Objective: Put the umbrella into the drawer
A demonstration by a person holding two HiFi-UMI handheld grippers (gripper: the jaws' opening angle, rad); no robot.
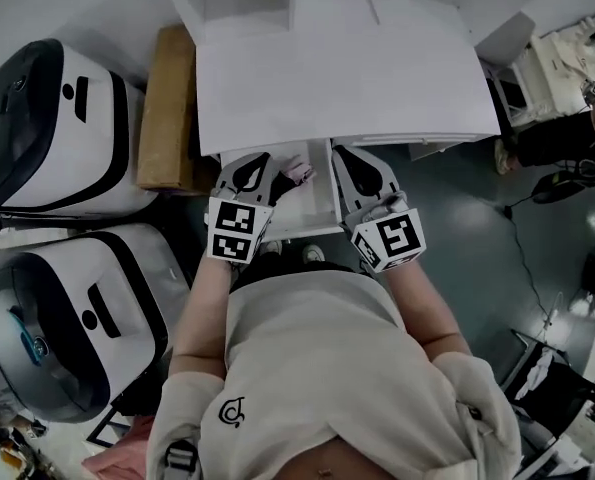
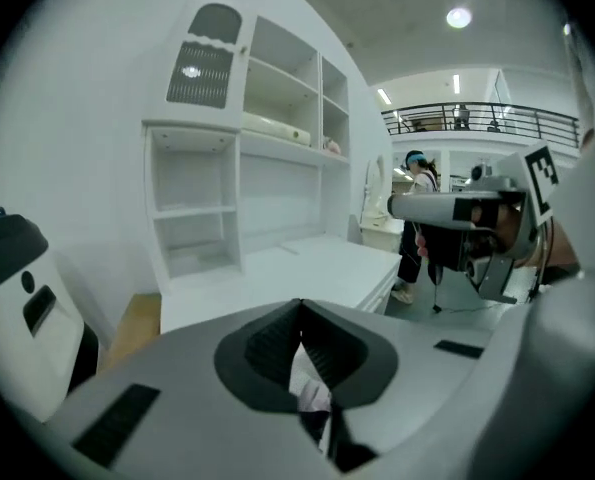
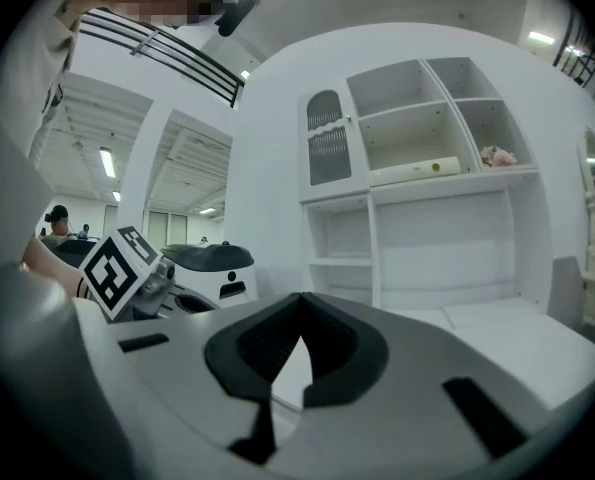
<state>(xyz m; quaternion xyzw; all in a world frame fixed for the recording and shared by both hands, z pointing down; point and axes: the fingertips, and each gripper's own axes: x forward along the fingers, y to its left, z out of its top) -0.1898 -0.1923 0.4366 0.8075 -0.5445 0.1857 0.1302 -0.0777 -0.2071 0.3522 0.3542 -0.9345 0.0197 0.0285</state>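
Under the front edge of the white desk [image 1: 337, 78], a white drawer [image 1: 312, 216] stands pulled out. In it lies a small pinkish bundle, seemingly the folded umbrella [image 1: 299, 174]; the left gripper view shows a bit of it [image 2: 313, 396] far below, through the slot under the jaws. My left gripper [image 1: 262, 161] [image 2: 300, 306] hovers over the drawer's left side, shut and empty. The right gripper [image 1: 343, 154] [image 3: 300, 300] hangs above the drawer's right edge, its jaws together with nothing between them.
Two large white and black machines [image 1: 62, 128] [image 1: 57, 318] stand at the left, with a brown cardboard box [image 1: 167, 108] between them and the desk. A hutch with open shelves [image 3: 427, 158] rises behind the desk. A person [image 2: 417, 218] stands far off.
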